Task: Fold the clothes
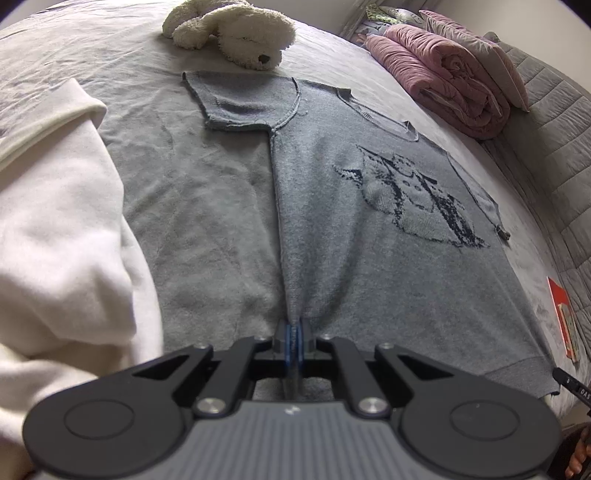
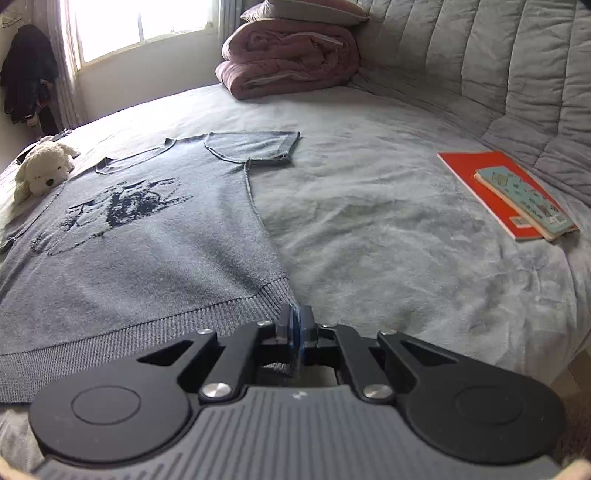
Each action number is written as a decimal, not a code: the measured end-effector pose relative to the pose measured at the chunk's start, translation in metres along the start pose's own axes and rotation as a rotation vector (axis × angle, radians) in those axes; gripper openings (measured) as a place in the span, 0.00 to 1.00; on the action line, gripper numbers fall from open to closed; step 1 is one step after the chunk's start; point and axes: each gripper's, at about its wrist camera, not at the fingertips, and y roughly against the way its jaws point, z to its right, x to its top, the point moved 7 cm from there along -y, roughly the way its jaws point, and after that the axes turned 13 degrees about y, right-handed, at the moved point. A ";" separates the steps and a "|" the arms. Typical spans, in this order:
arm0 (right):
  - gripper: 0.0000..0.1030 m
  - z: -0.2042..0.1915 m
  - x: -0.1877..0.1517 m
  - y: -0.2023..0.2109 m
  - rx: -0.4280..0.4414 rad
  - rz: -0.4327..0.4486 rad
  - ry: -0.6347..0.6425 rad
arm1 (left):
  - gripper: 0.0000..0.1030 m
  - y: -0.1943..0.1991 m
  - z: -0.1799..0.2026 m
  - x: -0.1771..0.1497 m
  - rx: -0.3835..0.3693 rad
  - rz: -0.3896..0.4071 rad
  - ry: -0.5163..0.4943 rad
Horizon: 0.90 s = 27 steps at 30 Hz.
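Below, the left tool (image 1: 291,334) is seen clamped tight on the hem of a grey-blue knitted sweater (image 1: 369,258), at the bottom of its side seam, while the right tool (image 2: 295,325) is pinched shut on the opposite hem corner, where the ribbed band ends. Between the two, the sweater is spread flat on a bed (image 2: 388,240) covered in grey fabric, short sleeves out to either side and a dark knitted animal motif (image 1: 410,195) across the chest. A white garment (image 1: 62,240) is heaped just beside the sweater on the left tool's side. Beyond the far sleeve, a cream stuffed dog (image 1: 236,33) is laid on the bed, touching or nearly touching the sweater's shoulder. A folded pink quilt (image 2: 291,55) with a pillow on top is stacked at the head of the bed, against a padded grey headboard (image 2: 498,66). Two books (image 2: 517,199), a pale one resting on a red one, are left well apart from the sweater on the right tool's side. A bright window (image 2: 144,26) is seen beyond.
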 end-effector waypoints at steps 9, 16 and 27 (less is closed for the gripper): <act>0.40 -0.012 -0.003 -0.005 -0.053 0.007 0.068 | 0.23 0.016 0.006 0.003 -0.032 -0.004 0.003; 0.43 -0.039 0.019 0.006 -0.087 0.090 0.143 | 0.22 0.014 0.038 0.014 -0.050 0.166 -0.145; 0.50 -0.146 0.046 -0.033 0.154 0.176 0.282 | 0.21 -0.036 0.047 0.025 -0.003 0.242 -0.218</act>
